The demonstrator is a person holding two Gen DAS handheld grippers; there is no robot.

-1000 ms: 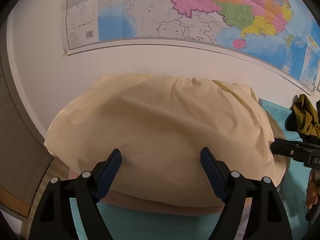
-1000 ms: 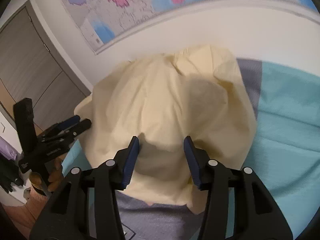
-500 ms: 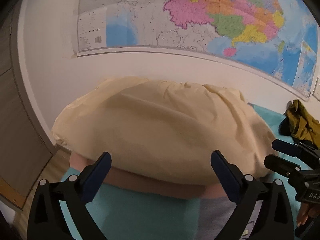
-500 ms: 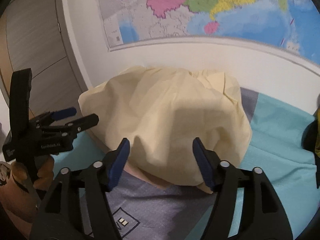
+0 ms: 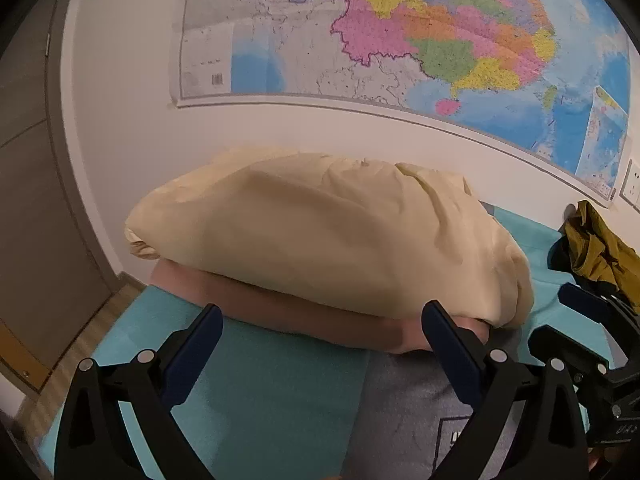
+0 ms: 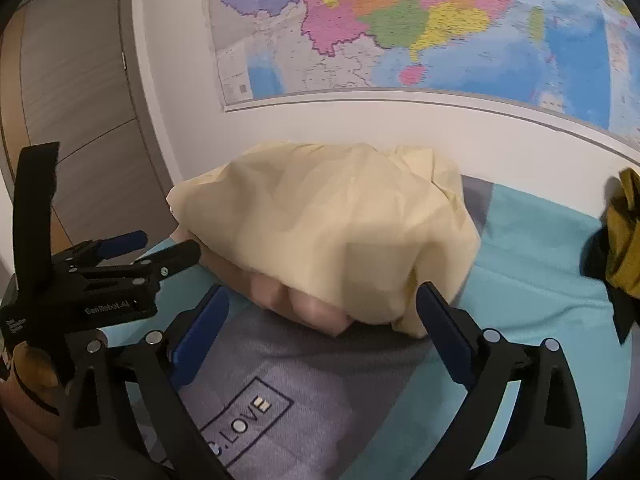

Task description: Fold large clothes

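Right gripper (image 6: 322,324) fingers just spread wide and empty, left gripper (image 5: 322,338) fingers wide, empty, cream garment (image 5: 332,240) folded atop pink garment (image 5: 304,312) just ahead, grey garment (image 6: 304,380) beneath, teal bed sheet (image 5: 280,384), olive jacket (image 5: 600,252) right, wall map (image 5: 400,40) behind.

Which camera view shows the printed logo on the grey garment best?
The right wrist view shows it best: the boxed logo on the grey garment lies between the fingers, and "LOVE" is readable. In the left wrist view only a corner of the logo appears, mostly hidden behind a finger.
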